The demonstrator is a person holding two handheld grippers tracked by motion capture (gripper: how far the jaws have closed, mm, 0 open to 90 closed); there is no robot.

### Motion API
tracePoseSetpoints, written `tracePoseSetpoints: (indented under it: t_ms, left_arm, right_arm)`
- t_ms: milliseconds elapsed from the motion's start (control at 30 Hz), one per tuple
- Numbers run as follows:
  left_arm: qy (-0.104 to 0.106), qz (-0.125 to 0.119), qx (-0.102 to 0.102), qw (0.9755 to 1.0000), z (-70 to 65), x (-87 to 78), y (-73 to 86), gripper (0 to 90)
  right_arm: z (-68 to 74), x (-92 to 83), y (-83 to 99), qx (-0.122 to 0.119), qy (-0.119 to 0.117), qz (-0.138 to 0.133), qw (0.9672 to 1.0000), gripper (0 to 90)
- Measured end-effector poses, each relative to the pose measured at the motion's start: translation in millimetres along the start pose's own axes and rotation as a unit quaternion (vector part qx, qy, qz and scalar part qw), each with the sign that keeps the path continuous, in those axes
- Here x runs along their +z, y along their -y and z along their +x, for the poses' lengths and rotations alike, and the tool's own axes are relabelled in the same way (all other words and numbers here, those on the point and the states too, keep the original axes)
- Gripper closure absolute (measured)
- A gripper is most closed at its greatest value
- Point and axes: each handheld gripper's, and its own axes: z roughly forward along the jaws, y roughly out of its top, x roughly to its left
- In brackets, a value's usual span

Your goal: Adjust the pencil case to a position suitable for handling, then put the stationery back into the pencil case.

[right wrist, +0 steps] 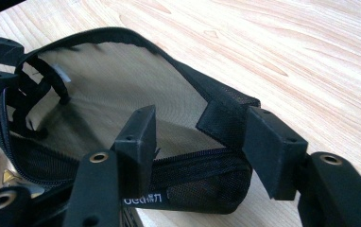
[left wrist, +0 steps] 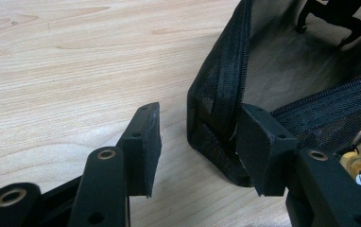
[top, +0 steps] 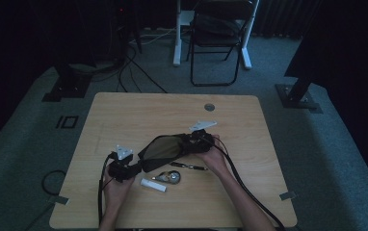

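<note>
Here, left claw point(left wrist: 200, 142) parted, one pad touching mesh pouch point(left wrist: 282, 71), right claw point(right wrist: 200, 142) holding its end.

I count one mesh pouch point(top: 162, 148) at the table's point(top: 124, 110) middle, held between my two grippers: one left gripper point(top: 133, 169), one right gripper point(top: 186, 143). Near me lie one white tube point(top: 153, 185), one tape roll point(top: 170, 177) and one black pen point(top: 188, 166). Far behind the one table stands one folding chair point(top: 219, 33).
</note>
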Motion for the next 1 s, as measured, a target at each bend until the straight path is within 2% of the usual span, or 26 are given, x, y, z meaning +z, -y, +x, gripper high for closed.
tracePoseSetpoints:
  t_ms: [133,200,333,400,500,567,633,667,700,733,800,833,867,933,1000]
  left_arm:
    - [0.003,-0.006,-0.007,1.0,2.0,-1.4,1.1,49.2]
    - [0.002,-0.009,-0.006,0.9999,2.8,-2.9,0.8,48.5]
    - [0.0,-0.018,-0.006,0.9998,4.2,-6.3,-1.1,47.6]
    - [-0.001,-0.023,-0.005,0.9997,5.4,-8.4,-2.0,47.2]
    - [-0.003,-0.028,-0.002,0.9996,7.5,-11.5,-2.6,46.8]
    - [-0.006,-0.03,0.004,0.9995,8.2,-12.6,-2.0,46.3]
    - [-0.006,-0.029,0.005,0.9995,9.3,-13.8,-1.4,46.0]
    - [-0.006,-0.03,0.004,0.9995,9.7,-14.5,-0.9,45.8]
    - [-0.007,-0.031,0.003,0.9995,10.5,-15.3,-0.5,45.8]
    - [-0.007,-0.033,0.001,0.9994,11.2,-16.4,0.0,45.8]
    - [-0.007,-0.034,0.001,0.9994,12.4,-18.0,0.2,45.7]
    - [-0.007,-0.036,0.0,0.9993,12.6,-18.7,0.4,45.8]
    - [-0.007,-0.036,0.002,0.9993,12.9,-20.0,0.6,45.8]
    - [0.0,-0.038,0.006,0.9993,12.7,-22.4,1.8,45.7]
    - [0.007,-0.039,0.008,0.9992,11.9,-23.9,2.8,45.6]
  right_arm:
    - [-1.2,-4.2,-1.6,0.01,0.005,-0.01,0.9999,40.2]
    - [-0.6,-12.8,-4.4,0.016,0.008,-0.028,0.9994,37.7]
    - [0.5,-23.7,-6.7,0.014,0.013,-0.047,0.9987,35.5]
    - [0.4,-37.2,-6.2,0.012,0.022,-0.065,0.9976,34.3]
    - [-1.8,-45.8,-3.1,0.008,0.03,-0.071,0.997,33.9]
    - [-5.1,-53.9,2.3,0.006,0.045,-0.071,0.9964,33.8]
    - [-10.5,-60.8,9.7,0.004,0.059,-0.068,0.9959,33.4]
    - [-16.9,-66.0,19.6,0.004,0.077,-0.059,0.9953,33.3]
    - [-16.9,-66.0,19.6,0.004,0.077,-0.059,0.9953,33.3]
    - [-20.8,-68.1,25.2,0.003,0.087,-0.053,0.9948,33.2]
    - [-28.4,-71.7,37.8,0.007,0.102,-0.04,0.994,33.0]
    - [-35.8,-74.5,51.5,0.012,0.117,-0.025,0.9928,32.6]
    - [-35.8,-74.5,51.5,0.012,0.117,-0.025,0.9928,32.6]
    - [-45.0,-78.4,70.6,0.017,0.14,-0.001,0.9899,32.5]
    - [-52.5,-82.2,85.5,0.029,0.15,0.012,0.9883,32.5]
